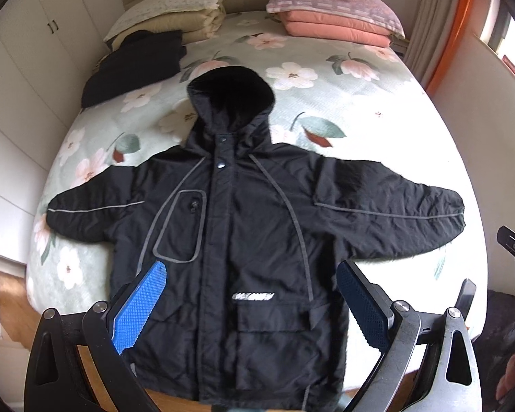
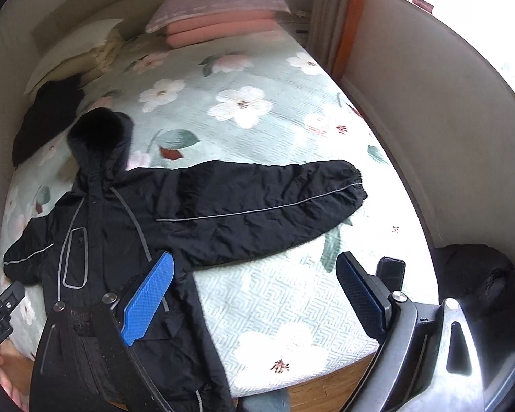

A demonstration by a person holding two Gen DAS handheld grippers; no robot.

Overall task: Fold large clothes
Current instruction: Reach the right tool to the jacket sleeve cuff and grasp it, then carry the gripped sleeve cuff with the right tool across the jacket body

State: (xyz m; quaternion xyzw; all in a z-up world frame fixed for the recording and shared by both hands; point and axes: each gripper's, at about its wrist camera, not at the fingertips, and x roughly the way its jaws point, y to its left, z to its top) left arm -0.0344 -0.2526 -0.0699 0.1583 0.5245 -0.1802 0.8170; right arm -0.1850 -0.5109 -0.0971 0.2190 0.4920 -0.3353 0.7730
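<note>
Jacket [image 1: 243, 240] flat on bed [image 1: 377, 130] (sleeves outspread), pillows [image 1: 329, 17] behind hood [image 1: 230, 99].

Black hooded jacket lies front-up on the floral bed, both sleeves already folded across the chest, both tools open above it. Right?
Not quite. The jacket lies front-up on the floral bed, and the left tool and right tool are open, but both sleeves are spread out to the sides, not folded. The left wrist view shows both sleeves; the right wrist view confirms it.

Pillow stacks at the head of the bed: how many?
2. A cream stack sits at the left of the headboard, a pink stack at the right. Each holds several layers; more could be hidden beneath.
</note>
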